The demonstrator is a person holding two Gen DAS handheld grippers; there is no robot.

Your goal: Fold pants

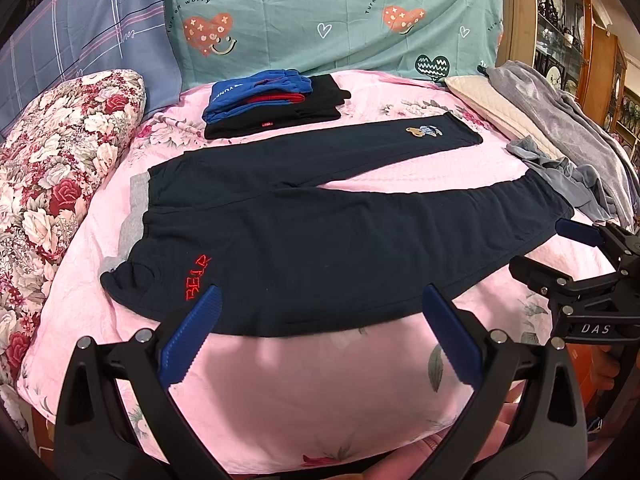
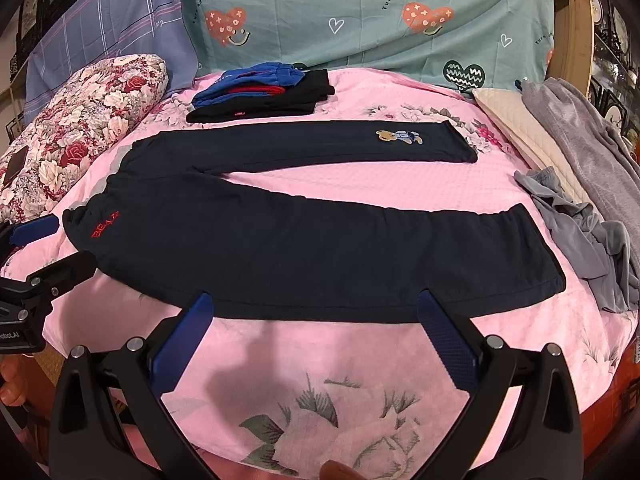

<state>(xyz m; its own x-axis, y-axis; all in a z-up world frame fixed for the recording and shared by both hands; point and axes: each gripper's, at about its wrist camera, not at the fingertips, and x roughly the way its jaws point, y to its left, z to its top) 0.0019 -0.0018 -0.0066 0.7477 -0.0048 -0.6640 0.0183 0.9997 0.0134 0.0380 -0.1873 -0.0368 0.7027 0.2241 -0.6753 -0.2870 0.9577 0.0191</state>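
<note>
No fold is yet made: the navy sweatpants (image 1: 320,232) are spread flat on the pink bedsheet (image 1: 312,392), 2 legs apart, while the left gripper (image 1: 320,332) and right gripper (image 2: 316,336) are held spread and empty beside their near edge.

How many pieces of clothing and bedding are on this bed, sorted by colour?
Navy: 1, the spread-out pants
Black: 1, folded garment
Blue with red: 1, folded garment lying on the black one
Grey: 2, crumpled garment and draped cloth
Floral red: 1, pillow
Cream: 1, quilted pillow
Total: 7
</note>
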